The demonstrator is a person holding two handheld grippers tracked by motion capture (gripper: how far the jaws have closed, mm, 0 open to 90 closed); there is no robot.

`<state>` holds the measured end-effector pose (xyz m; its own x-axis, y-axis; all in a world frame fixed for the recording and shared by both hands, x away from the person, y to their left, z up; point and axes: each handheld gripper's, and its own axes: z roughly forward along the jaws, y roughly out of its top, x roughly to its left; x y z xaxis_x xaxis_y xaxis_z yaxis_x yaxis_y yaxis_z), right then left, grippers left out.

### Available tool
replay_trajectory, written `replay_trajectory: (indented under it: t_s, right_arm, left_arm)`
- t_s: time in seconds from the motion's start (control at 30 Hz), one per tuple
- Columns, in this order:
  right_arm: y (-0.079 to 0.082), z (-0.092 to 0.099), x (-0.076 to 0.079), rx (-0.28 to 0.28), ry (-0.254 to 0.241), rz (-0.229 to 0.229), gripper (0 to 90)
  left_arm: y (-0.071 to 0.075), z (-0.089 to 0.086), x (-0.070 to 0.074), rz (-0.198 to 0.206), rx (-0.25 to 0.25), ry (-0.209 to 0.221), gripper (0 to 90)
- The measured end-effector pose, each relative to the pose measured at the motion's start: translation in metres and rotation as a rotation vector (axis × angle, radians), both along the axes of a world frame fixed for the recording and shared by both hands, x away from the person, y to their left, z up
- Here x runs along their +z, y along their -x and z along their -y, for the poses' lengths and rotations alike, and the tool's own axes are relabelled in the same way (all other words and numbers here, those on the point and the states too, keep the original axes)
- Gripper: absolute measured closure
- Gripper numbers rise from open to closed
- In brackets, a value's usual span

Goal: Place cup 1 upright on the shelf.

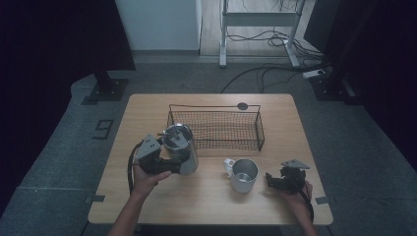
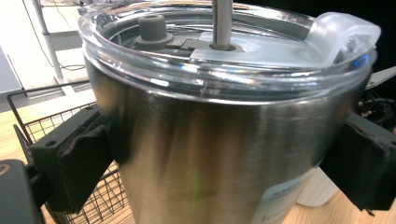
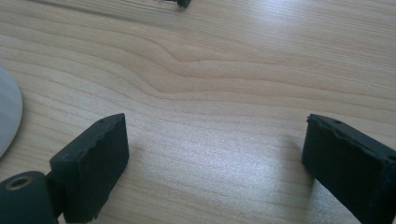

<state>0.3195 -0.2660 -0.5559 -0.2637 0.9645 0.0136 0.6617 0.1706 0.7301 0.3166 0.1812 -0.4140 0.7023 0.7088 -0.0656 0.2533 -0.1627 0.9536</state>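
While the left gripper (image 1: 169, 164) is clamped on the stainless steel tumbler (image 1: 183, 150), its two black pads (image 2: 77, 158) press against opposite sides of the steel wall just below the rim, as the left gripper view shows. The tumbler carries a clear plastic lid (image 2: 224, 42) with a grey plug (image 2: 152, 30) and a straw (image 2: 222, 23) rising through an opening in it. A label (image 2: 280, 200) sits low on the wall; its print is too blurred to read.

All positions below are given relative to the wire basket (image 1: 216, 129), which stands on the far half of the wooden table (image 1: 206, 201).

- Tumbler: just in front of the basket's left end, close to its front wall. In the high view it appears to lean slightly, though the dim picture does not settle whether its base rests on the table.
- Left gripper: in front of the basket's left end, on the person's side of the tumbler, held in the left hand (image 1: 147, 179).
- White mug (image 1: 243, 174): in front of the basket's right half, upright, handle pointing left, apart from both the basket and the tumbler.
- Right gripper (image 1: 275, 181): in front of and beyond the basket's right end, to the right of the mug, low over the table. Its jaws stand wide apart with only bare wood between them. The mug's pale edge (image 3: 7, 112) lies at the left of the right gripper view, clear of the pads.
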Motion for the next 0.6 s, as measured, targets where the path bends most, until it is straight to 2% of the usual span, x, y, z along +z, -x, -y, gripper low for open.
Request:
replay_trajectory:
  t_s: [0.6]
  right_arm:
    - [0.000, 0.000, 0.000, -0.003, 0.001, 0.003, 7.9]
  left_arm:
    - [-0.012, -0.001, 0.007, 0.002, 0.019, -0.003, 4.5]
